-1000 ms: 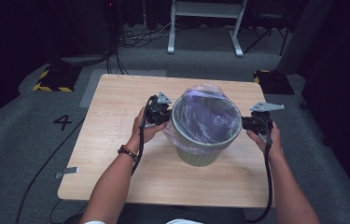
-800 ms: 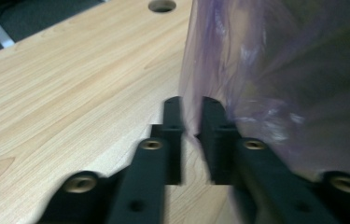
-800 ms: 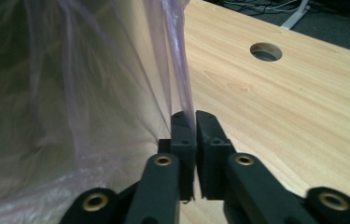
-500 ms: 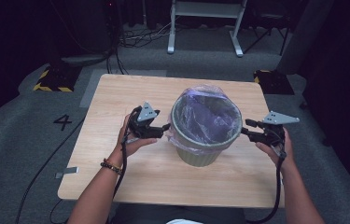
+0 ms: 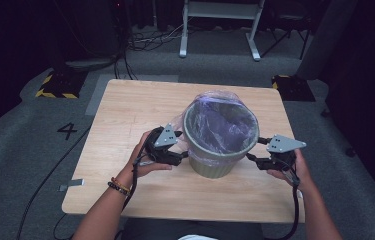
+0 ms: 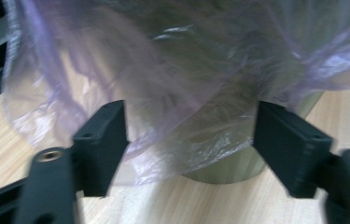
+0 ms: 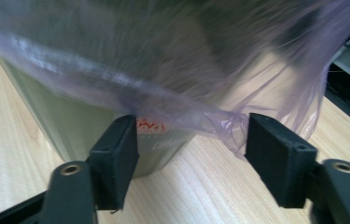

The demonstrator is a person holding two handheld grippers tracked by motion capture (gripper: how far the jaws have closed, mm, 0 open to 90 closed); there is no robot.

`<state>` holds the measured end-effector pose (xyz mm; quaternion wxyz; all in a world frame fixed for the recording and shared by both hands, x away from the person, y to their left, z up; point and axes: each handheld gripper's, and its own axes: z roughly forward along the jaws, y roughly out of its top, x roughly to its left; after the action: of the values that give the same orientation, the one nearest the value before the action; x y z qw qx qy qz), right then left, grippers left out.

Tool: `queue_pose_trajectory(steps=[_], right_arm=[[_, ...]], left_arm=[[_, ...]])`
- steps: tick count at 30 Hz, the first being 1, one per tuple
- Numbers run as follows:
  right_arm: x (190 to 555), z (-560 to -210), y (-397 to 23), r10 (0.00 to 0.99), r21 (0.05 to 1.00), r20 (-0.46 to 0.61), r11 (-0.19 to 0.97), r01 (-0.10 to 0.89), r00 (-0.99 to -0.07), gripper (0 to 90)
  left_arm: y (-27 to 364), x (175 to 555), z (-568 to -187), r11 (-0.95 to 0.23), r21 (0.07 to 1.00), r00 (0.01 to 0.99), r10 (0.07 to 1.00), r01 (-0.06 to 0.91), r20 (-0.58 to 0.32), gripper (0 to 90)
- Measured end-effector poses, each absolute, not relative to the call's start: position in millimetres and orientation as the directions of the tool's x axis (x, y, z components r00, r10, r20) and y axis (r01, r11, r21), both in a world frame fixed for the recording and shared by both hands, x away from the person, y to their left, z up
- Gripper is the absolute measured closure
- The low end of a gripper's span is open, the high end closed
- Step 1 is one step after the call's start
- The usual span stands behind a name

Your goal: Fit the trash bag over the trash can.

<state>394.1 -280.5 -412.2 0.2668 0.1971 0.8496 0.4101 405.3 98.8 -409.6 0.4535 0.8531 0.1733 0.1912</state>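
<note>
A pale green bin [image 5: 214,167] stands at the middle of the wooden table [image 5: 135,107], lined with a thin purple plastic bag [image 5: 221,120] whose edge folds over the rim. My left gripper [image 5: 182,148] sits low at the bin's left side, open. In the left gripper view, the left gripper [image 6: 189,128] has the bag's loose overhang [image 6: 163,79] hanging between its jaws in front of the bin [image 6: 228,170]. My right gripper [image 5: 255,150] is at the bin's right side, open. In the right gripper view, the right gripper [image 7: 193,135] faces the bag's edge [image 7: 210,116] and the bin wall [image 7: 65,116].
Grey carpet surrounds the table, with a "4" mark [image 5: 68,130] at the left. A white metal frame [image 5: 220,25], cables and a yellow-striped block [image 5: 55,85] lie beyond the far edge. Bare tabletop lies in front of and behind the bin.
Both grippers left the bin's rim, swung outward, then came back in lower against the bin's sides under the bag's overhang. The bin stayed in place.
</note>
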Motion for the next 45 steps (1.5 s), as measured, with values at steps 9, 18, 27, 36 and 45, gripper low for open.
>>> queue_pose_trajectory(steps=[9, 18, 27, 36, 45], right_arm=[[393.0, -422.0, -278.2, 0.521, 0.809, -0.286, 0.582, 0.089, -0.804, 90.0], [388.2, -442.3, -285.7, 0.508, 0.808, -0.196, 0.569, 0.156, -0.839, 90.0], [394.9, -461.4, -294.4, 0.550, 0.805, -0.119, 0.541, 0.243, -0.827, 90.0], [382.0, -436.3, -318.1, 0.567, 0.886, -0.068, 0.412, 0.212, -0.821, 49.8], [369.8, -400.4, -357.0, 0.599, 0.934, -0.064, 0.318, 0.164, -0.798, 36.7]], left_arm=[[89.7, 408.1, -419.3, -0.609, 0.788, 0.879, 0.421, 0.090, 0.225, 90.0], [92.2, 403.4, -441.1, -0.673, 0.731, 0.903, 0.376, 0.113, 0.207, 90.0], [97.8, 402.3, -459.9, -0.696, 0.701, 0.899, 0.393, 0.155, 0.191, 90.0], [140.5, 397.2, -431.9, -0.515, 0.837, 0.850, 0.512, 0.187, 0.125, 45.5], [178.6, 411.0, -388.9, -0.338, 0.924, 0.777, 0.625, 0.178, 0.079, 32.6]])
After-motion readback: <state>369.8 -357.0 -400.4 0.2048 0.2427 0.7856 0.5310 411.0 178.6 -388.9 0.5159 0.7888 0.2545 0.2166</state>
